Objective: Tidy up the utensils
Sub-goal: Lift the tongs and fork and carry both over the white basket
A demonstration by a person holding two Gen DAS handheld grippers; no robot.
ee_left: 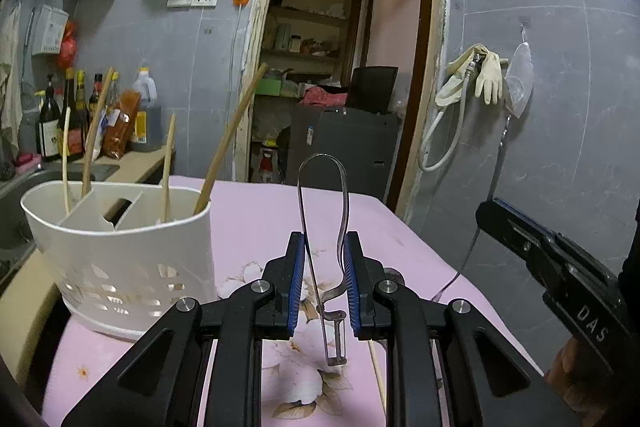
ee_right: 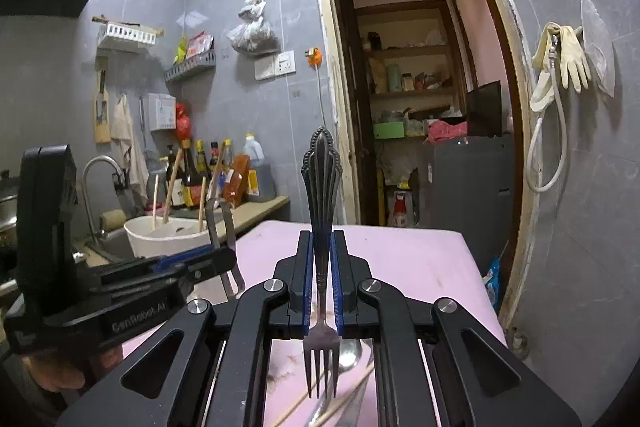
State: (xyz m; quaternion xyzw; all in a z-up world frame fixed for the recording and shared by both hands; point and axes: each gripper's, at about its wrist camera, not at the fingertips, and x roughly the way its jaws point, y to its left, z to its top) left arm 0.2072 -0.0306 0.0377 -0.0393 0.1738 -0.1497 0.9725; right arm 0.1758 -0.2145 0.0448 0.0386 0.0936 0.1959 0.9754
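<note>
Clamped between the blue pads of the left gripper (ee_left: 324, 281), a wire-handled peeler (ee_left: 326, 227) stands loop up and blade down over the pink tablecloth (ee_left: 256, 211), with the white caddy (ee_left: 120, 239) just ahead to the left (nearer this gripper than the other). Chopsticks (ee_left: 228, 143) lean out of its compartments and could foul a straight drop. Likewise closed, the right gripper (ee_right: 320, 281) pinches a fork (ee_right: 321, 211) upright, tines down, above a spoon (ee_right: 350, 353) on the cloth.
</note>
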